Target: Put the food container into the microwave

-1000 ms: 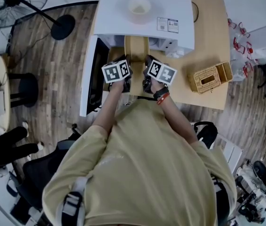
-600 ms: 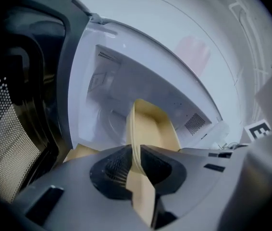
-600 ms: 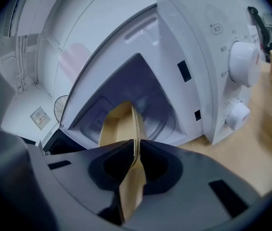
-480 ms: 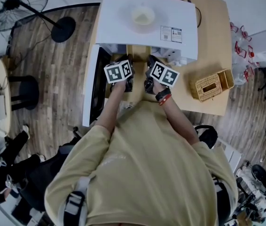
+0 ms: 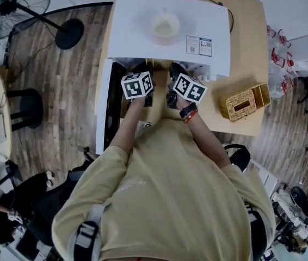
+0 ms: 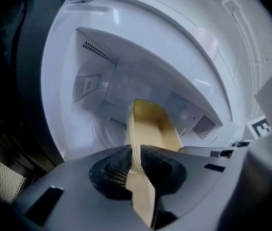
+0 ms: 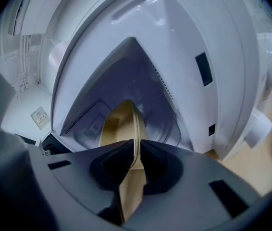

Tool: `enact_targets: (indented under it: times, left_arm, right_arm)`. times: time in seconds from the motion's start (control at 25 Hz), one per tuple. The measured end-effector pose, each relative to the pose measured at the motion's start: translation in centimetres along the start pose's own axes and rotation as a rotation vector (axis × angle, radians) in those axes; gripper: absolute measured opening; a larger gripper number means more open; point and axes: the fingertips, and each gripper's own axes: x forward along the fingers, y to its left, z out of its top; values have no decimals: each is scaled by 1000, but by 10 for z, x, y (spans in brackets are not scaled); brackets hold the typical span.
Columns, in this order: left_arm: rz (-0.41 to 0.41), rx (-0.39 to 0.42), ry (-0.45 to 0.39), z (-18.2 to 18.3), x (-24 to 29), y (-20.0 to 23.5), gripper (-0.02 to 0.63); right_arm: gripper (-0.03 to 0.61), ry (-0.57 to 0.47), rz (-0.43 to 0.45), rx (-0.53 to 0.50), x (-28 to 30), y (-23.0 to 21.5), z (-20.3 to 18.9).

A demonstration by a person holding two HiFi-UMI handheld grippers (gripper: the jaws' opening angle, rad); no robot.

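Both left gripper (image 6: 135,160), right gripper (image 7: 137,160) fingers clamped on food container (image 6: 153,126), partly inside microwave (image 5: 143,26); label (image 5: 199,45) illegible.

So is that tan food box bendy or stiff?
Probably fairly stiff: the food container holds its shape though the left gripper and right gripper pinch only its thin rims. Likely light, since it seems empty.

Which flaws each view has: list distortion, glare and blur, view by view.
Head view: evenly lit, sharp, wide-lens bowing at the edges, microwave top bright white. Left gripper view: strong fisheye, vignette at left, glare spots on the glossy shell, left gripper soft up close. Right gripper view: same fisheye, dark corners, right gripper blurred on the food container.
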Motion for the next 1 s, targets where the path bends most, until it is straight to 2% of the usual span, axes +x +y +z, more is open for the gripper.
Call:
enact_targets:
  times: [0.28, 0.64, 1.0]
  left_arm:
    - [-24, 12, -28, 8, 10, -2, 66]
    - [-14, 7, -28, 12, 19, 5, 66]
    - [-13, 47, -55, 22, 26, 7, 66]
  right_arm:
    - [57, -24, -2, 16, 7, -6, 5]
    - [57, -17, -2, 5, 18, -6, 4]
    - [57, -34, 8, -68, 28, -3, 8]
